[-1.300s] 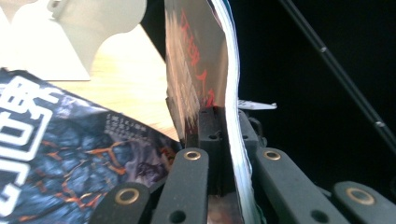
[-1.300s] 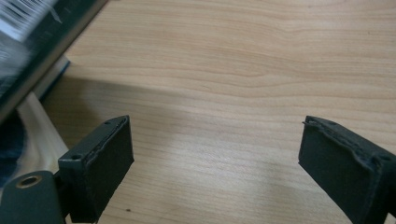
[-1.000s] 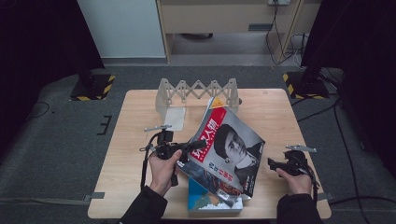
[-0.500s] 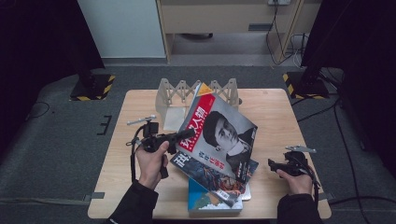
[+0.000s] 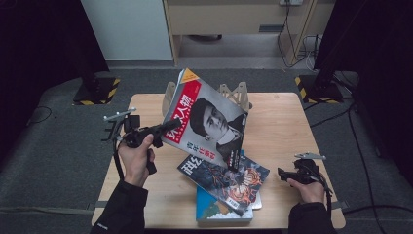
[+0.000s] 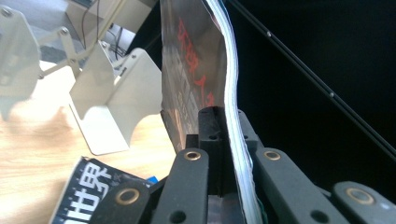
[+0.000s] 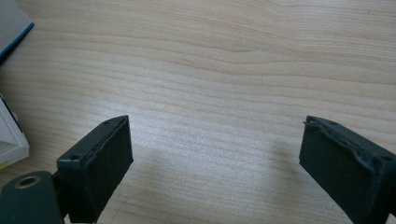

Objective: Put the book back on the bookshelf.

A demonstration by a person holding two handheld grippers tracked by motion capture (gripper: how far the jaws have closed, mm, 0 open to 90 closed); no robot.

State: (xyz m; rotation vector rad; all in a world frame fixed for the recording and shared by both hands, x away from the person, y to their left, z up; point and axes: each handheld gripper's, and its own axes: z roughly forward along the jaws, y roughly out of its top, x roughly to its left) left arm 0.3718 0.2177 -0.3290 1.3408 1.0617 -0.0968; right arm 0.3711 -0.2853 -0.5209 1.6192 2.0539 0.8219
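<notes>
High view: your left gripper [image 5: 168, 127] is clamped on the left edge of the magazine [image 5: 207, 122], at about 9 o'clock on the cover. The magazine is held up off the table [image 5: 282, 122], tilted, cover facing the camera: red title block at 11 o'clock, a portrait in the middle. Its top corner overlaps the rack [image 5: 234, 92], which stands at 12 o'clock on the table. Below the magazine, at 6 o'clock on the table, lies a stack [image 5: 224, 183] of three more: a dark illustrated cover on top, a white one under it, a blue one at the bottom. Your right gripper [image 5: 285, 174] rests at 4 o'clock on the table, well apart from the stack, pointing toward it.

Left gripper view: the jaws are closed tight on the magazine [image 6: 196, 84]. The page edges run up between the two pads from 6 o'clock to 12 o'clock, bowing a little. The glossy cover with red lettering faces 9 o'clock. The rack [image 6: 107, 93] stands at 9 to 10 o'clock on the table [image 6: 32, 158]. A corner of the stack [image 6: 91, 186] with white characters on black shows at 7 o'clock.

Right gripper view: your right gripper [image 7: 215, 154] has its jaws spread wide, nothing between them, with bare table [image 7: 215, 70] beyond. Book edges [image 7: 11, 135] sit at 9 o'clock.
</notes>
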